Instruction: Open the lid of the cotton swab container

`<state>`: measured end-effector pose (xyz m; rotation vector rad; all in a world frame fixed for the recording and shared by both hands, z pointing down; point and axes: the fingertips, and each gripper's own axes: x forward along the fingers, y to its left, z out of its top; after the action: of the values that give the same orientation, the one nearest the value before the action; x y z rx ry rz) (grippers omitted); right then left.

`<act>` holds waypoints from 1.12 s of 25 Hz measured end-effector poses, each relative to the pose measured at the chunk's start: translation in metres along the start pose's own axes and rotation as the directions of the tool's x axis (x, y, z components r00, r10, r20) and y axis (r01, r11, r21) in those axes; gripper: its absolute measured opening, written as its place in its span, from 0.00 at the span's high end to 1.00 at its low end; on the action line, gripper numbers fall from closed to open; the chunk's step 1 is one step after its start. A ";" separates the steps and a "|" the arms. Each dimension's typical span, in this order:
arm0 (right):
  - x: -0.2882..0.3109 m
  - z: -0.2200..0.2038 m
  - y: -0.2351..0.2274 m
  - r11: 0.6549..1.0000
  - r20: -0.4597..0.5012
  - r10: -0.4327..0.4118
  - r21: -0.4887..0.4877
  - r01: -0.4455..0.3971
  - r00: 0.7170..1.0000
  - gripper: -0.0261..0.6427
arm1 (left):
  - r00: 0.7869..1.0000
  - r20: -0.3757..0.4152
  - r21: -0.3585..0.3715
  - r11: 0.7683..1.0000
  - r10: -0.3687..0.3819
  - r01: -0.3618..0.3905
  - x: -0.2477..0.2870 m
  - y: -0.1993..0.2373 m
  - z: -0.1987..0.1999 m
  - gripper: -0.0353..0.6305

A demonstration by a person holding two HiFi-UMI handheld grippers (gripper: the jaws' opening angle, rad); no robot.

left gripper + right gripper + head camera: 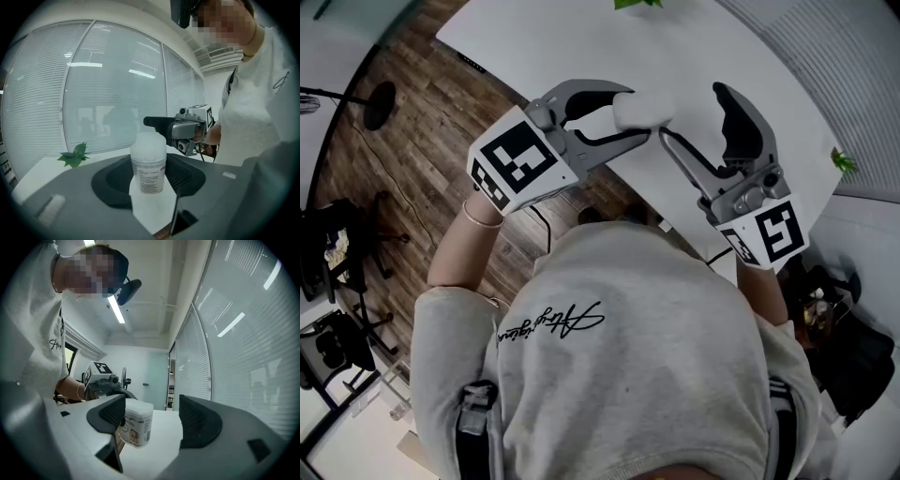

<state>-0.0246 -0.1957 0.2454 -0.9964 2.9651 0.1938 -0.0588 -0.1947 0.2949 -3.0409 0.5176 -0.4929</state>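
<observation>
The cotton swab container (643, 108) is a small white tub with a frosted lid and a printed label. My left gripper (623, 117) is shut on it and holds it above the near edge of the white table (581, 47). In the left gripper view the container (148, 161) stands upright between the two grey jaws, lid on. My right gripper (692, 114) is open just to its right. In the right gripper view the container (136, 423) sits between the wide jaws, close beside the left one and well apart from the right one.
Green leaves lie on the table at the far edge (637, 4) and at the right (844, 161). Wood floor and dark chairs (337, 281) lie to the left. Window blinds (112, 93) run behind the table.
</observation>
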 end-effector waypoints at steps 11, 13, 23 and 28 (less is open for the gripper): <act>-0.001 0.033 0.016 0.948 0.072 0.314 0.029 -0.317 0.947 0.46 | 0.993 0.009 0.037 0.992 -0.121 0.121 -0.006 -0.026 0.014 0.65; 0.000 0.037 0.021 0.925 0.076 0.376 0.027 -0.379 0.923 0.46 | 0.991 0.004 0.046 0.990 -0.136 0.136 -0.007 -0.029 0.014 0.65; 0.007 0.017 0.055 0.801 -0.105 0.587 -0.068 -0.595 0.802 0.46 | 0.985 -0.023 0.053 0.984 -0.170 0.171 -0.001 -0.035 0.011 0.65; 0.004 0.007 0.063 0.751 -0.162 0.640 -0.075 -0.656 0.751 0.52 | 0.982 -0.029 0.048 0.981 -0.189 0.190 0.002 -0.041 0.006 0.65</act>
<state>-0.0657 -0.1477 0.2454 0.0929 3.3196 0.3334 -0.0424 -0.1566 0.2927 -3.0544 0.2121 -0.5413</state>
